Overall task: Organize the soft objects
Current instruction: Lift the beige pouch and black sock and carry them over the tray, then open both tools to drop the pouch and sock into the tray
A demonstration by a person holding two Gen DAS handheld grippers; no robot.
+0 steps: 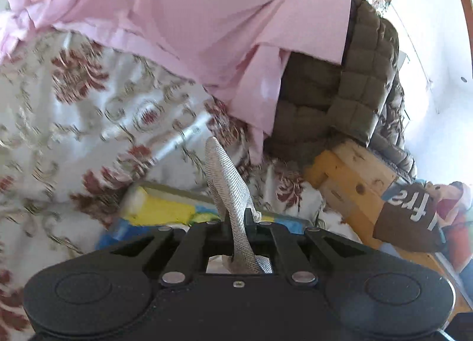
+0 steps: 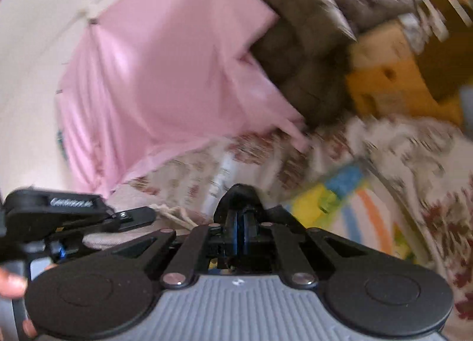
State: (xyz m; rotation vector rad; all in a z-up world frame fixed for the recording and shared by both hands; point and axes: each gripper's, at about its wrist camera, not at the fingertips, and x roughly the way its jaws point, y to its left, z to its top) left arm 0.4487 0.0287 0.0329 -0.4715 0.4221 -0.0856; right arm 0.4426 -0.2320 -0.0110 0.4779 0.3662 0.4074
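Note:
My left gripper (image 1: 247,218) is shut on a grey woven strap (image 1: 226,175), which sticks up past the jaws and curls to the left. Beyond it hangs a pink cloth (image 1: 189,15) over a floral bedspread (image 1: 74,98), beside a brown quilted cushion (image 1: 363,74). My right gripper (image 2: 241,208) is shut, and nothing shows between its pads. It points at the same pink cloth (image 2: 153,74) and brown cushion (image 2: 307,54); this view is blurred. At the left of the right wrist view, the left gripper (image 2: 147,215) sits with a frayed beige cord (image 2: 174,213) at its tip.
A yellow cardboard box (image 1: 351,181) stands right of the cushion. A colourful yellow-and-blue flat item (image 1: 165,208) lies on the bedspread just ahead of me. A brown lettered object (image 1: 411,219) and a plush doll (image 1: 455,202) are at the far right. A person's fingers (image 2: 11,284) grip the left tool.

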